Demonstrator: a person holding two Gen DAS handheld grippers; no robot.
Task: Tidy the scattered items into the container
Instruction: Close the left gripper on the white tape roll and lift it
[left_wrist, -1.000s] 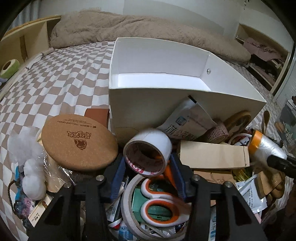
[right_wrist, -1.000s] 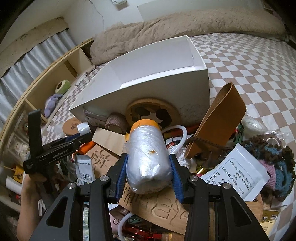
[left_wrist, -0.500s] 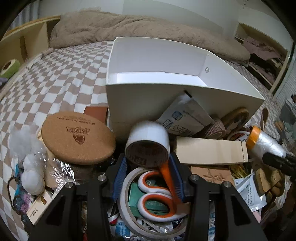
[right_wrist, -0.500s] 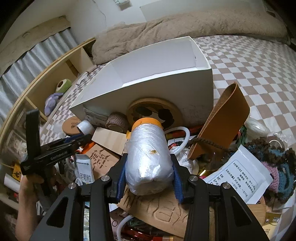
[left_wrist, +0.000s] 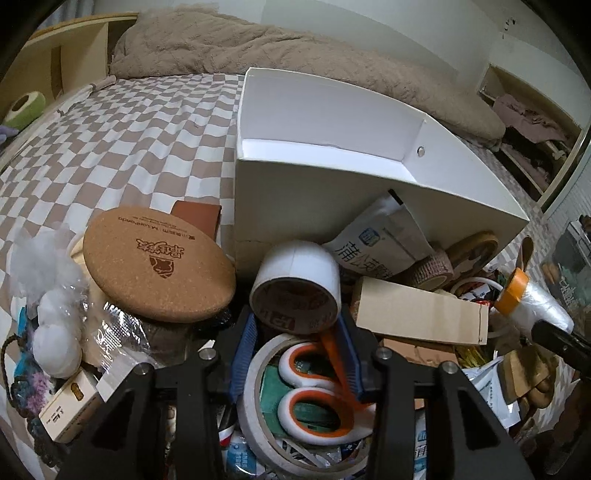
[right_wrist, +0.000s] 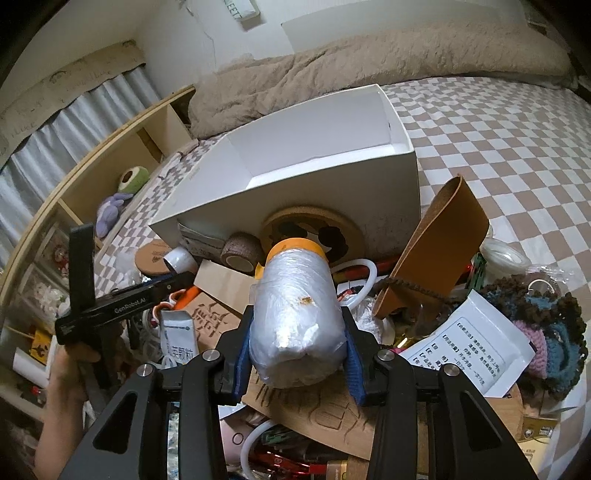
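The right hand-held gripper (right_wrist: 297, 363) grasps a plastic-wrapped roll with an orange end (right_wrist: 297, 314). The left hand-held gripper (left_wrist: 297, 334) has just been closing its jaws around a white tape roll (left_wrist: 295, 284), above the orange scissors (left_wrist: 314, 391). Behind the clutter stands the white box (left_wrist: 332, 192) on the checkered bed (left_wrist: 129, 147).

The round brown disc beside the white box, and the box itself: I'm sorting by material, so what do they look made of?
The round disc looks like cork: matte tan, finely speckled grain, with a logo that seems burnt or printed on. The white box looks like coated cardboard or thin board: smooth, flat white walls, sharp folded edges and a small metal rivet in one side. Thin plastic sheet can't be ruled out.
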